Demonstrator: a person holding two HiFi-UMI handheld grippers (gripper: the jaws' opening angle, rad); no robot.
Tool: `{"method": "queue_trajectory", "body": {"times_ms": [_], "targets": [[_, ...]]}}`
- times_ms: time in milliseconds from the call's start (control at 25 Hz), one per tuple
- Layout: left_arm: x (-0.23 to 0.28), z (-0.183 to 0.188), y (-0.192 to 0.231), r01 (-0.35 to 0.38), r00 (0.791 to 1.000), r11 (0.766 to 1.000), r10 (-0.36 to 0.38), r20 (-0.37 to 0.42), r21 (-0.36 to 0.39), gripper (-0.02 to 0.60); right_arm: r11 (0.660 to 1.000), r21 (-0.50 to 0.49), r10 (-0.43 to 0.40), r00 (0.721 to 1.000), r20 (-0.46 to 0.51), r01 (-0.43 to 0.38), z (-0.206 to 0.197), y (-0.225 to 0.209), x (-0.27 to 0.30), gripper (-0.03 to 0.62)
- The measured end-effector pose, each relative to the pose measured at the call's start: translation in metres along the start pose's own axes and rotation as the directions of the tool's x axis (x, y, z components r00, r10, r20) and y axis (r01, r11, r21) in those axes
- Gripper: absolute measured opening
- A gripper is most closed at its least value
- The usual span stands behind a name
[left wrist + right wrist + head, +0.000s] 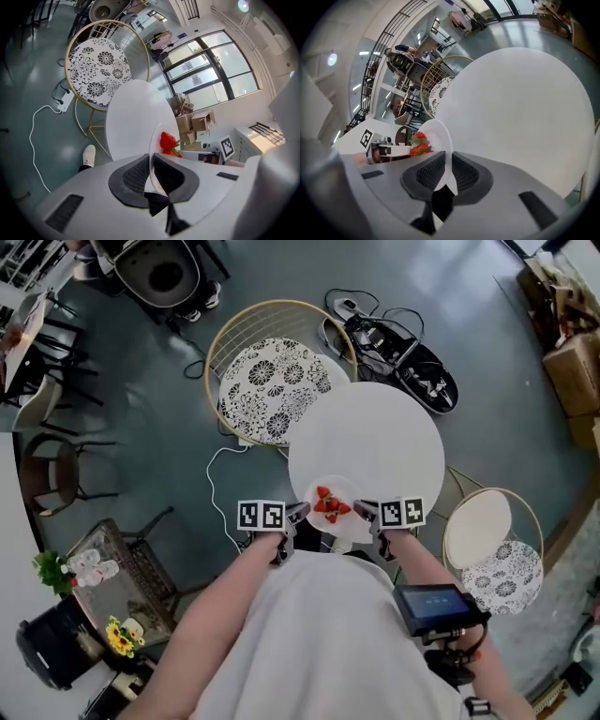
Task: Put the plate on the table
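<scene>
A white plate [339,512] with strawberries [330,505] on it hangs over the near edge of the round white table [375,437]. My left gripper [294,516] is shut on the plate's left rim and my right gripper [367,513] is shut on its right rim. In the left gripper view the plate [152,154] stands edge-on between the jaws, with the strawberries [168,141] beyond it. The right gripper view shows the plate [438,140] pinched the same way, strawberries [420,146] to its left and the table [520,108] stretching ahead.
A patterned round chair with a gold wire back [274,385] stands at the table's far left. Another gold-framed chair [492,540] stands at the right. Cables and gear [394,348] lie on the floor beyond the table. A glass-topped side table with flowers [112,596] is at lower left.
</scene>
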State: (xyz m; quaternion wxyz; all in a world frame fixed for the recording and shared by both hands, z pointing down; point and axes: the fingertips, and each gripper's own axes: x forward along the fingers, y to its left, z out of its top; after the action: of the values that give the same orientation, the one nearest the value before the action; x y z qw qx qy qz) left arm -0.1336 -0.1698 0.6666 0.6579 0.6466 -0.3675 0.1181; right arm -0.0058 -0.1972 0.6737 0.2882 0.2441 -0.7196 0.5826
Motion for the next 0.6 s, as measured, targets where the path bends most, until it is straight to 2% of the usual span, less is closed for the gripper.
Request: {"method": "queue_trajectory", "body": {"times_ms": [120, 280, 440, 600], "targets": [[0.006, 0.007, 0.015, -0.018, 1.000, 1.000, 0.017, -0.018, -0.022, 0.024, 0.999, -0.037, -0.031, 0.998, -0.059, 0.029, 0.009, -0.006, 0.018, 0.041], [0.018, 0.018, 0.026, -0.032, 0.997, 0.999, 0.031, -0.067, -0.011, 0.025, 0.996, -0.064, -0.072, 0.991, -0.116, 0.065, 0.019, -0.020, 0.033, 0.041], [0.033, 0.042, 0.033, -0.036, 0.991, 0.998, 0.042, -0.123, 0.050, 0.025, 0.994, -0.056, -0.100, 0.988, -0.121, 0.093, 0.038, -0.031, 0.042, 0.041], [0.045, 0.076, 0.037, -0.050, 0.987, 0.992, 0.067, -0.147, 0.119, 0.025, 0.991, -0.062, -0.125, 0.987, -0.102, 0.119, 0.067, -0.039, 0.051, 0.041]]}}
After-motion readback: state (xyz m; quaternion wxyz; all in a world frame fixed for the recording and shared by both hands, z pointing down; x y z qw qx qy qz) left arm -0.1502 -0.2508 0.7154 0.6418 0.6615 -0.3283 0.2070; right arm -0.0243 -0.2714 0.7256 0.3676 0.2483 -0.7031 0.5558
